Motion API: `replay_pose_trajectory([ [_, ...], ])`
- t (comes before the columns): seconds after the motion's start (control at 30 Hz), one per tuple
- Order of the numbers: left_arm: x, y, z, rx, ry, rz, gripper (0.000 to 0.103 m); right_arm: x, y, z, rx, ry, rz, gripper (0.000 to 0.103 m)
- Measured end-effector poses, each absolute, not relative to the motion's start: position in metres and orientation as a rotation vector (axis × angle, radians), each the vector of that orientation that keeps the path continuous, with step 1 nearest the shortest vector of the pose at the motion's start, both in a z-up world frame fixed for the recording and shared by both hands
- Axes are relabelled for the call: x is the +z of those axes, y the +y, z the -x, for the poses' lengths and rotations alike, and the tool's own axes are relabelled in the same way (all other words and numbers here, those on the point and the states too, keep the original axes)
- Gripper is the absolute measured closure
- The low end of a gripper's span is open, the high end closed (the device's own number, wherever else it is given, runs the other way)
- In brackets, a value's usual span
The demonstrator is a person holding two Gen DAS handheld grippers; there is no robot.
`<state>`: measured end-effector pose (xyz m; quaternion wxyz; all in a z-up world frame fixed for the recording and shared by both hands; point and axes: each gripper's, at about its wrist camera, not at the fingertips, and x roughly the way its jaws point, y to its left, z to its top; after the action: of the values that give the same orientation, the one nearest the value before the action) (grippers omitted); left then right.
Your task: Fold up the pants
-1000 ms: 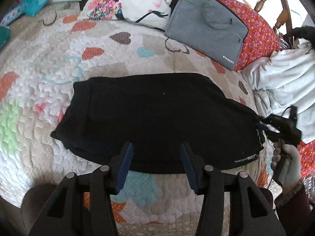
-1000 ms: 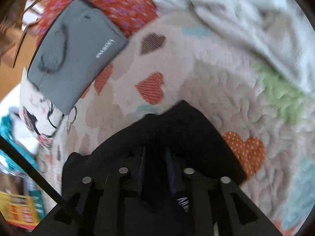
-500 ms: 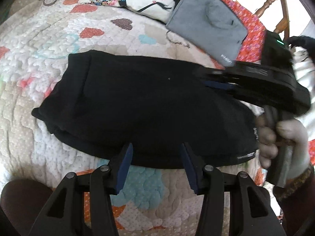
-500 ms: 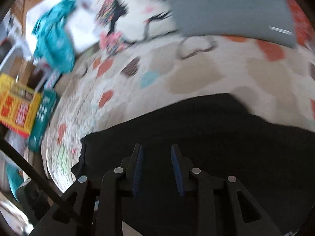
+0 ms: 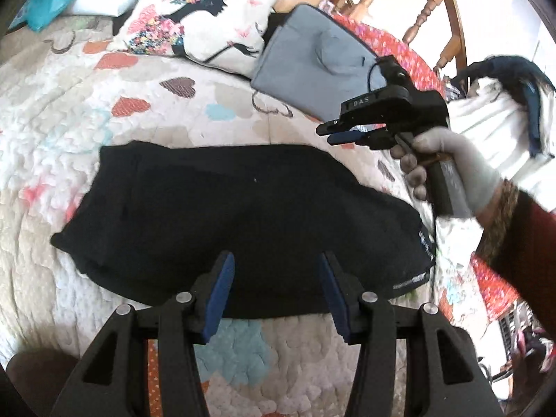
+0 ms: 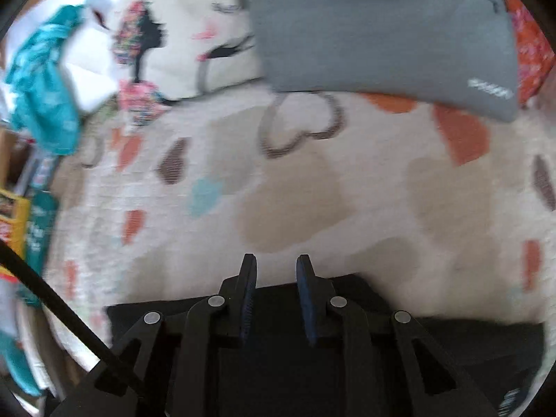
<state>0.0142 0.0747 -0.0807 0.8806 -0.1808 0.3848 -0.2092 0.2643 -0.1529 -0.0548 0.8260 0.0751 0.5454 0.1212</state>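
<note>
The black pants lie folded in a flat band across the heart-patterned quilt. My left gripper is open and empty, hovering over the pants' near edge. My right gripper is held in a gloved hand above the pants' far right end, pointing left, jaws slightly apart with nothing between them. In the right wrist view the right gripper is open above the quilt, with the pants below and behind its fingers.
A grey laptop bag and a printed pillow lie at the back of the bed. White laundry is piled at the right, by a wooden chair. Teal cloth and boxes sit at the left.
My right gripper let go of the pants' right end, swept over the pants and rose to the far right. The pants now lie flat. My left gripper stayed open over the near edge.
</note>
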Motion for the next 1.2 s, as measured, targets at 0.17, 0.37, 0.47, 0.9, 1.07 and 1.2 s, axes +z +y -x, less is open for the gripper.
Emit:
replay_pose_trajectory([
  [0.17, -0.09, 0.072, -0.021, -0.425, 0.838, 0.365, 0.053, -0.092, -0.163, -0.28, 0.209, 1.281, -0.104, 0.05],
  [0.37, -0.094, 0.071, -0.02, -0.418, 0.846, 0.343, 0.053, -0.088, -0.156, -0.268, 0.205, 1.223, 0.017, 0.099],
  [0.47, -0.094, 0.07, -0.019, -0.411, 0.841, 0.338, 0.053, -0.074, -0.164, -0.271, 0.166, 1.162, -0.007, 0.099],
  [0.9, -0.089, 0.1, -0.017, -0.322, 0.809, 0.436, 0.053, -0.04, -0.106, -0.246, 0.354, 1.122, -0.064, 0.096],
  [1.07, -0.088, 0.11, -0.015, -0.29, 0.799, 0.466, 0.052, -0.071, -0.052, -0.204, 0.492, 1.206, 0.059, 0.095],
  [1.2, -0.088, 0.113, -0.014, -0.279, 0.794, 0.473, 0.051, -0.096, -0.031, -0.2, 0.45, 1.177, 0.148, 0.082],
])
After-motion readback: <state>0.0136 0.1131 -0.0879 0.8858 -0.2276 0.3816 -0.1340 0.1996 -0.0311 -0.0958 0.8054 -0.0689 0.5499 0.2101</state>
